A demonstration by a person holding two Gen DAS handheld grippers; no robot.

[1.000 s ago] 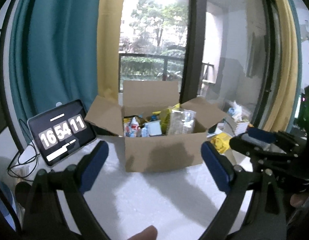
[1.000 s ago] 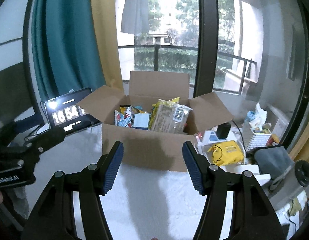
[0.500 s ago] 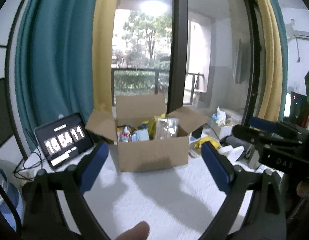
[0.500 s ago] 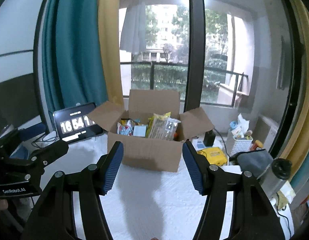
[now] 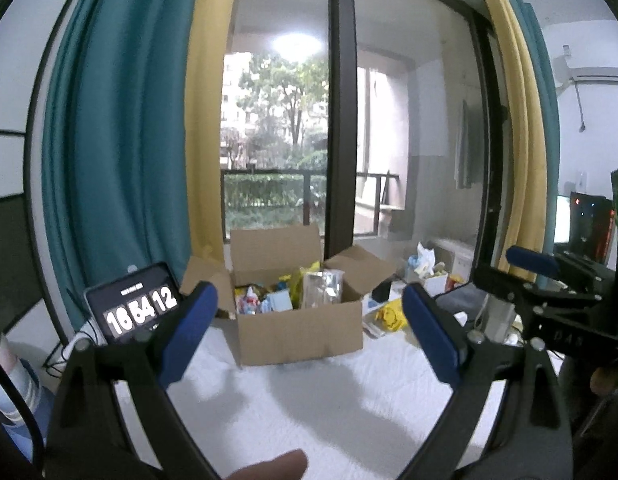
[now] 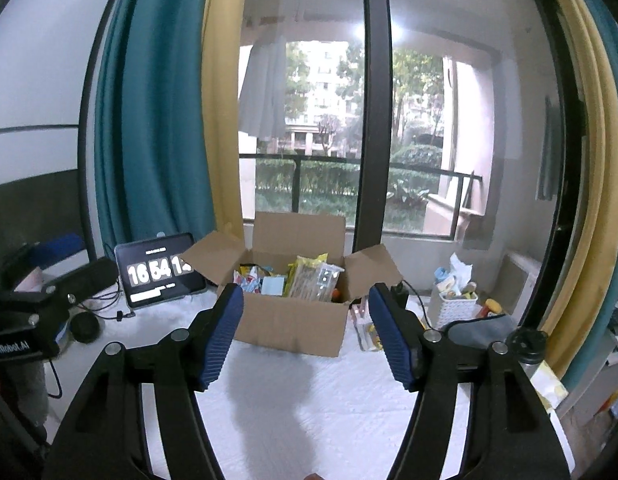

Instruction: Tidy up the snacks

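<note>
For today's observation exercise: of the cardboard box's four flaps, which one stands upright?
The back flap, nearest the window, stands upright on the cardboard box. The left flap and right flap splay outward; the front one is folded down.

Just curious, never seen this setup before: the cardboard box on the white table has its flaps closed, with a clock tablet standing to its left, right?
Not quite. The cardboard box has its flaps open, with snack packets showing inside, as the right wrist view shows. It does sit on the white table, and the clock tablet does stand to its left.
</note>
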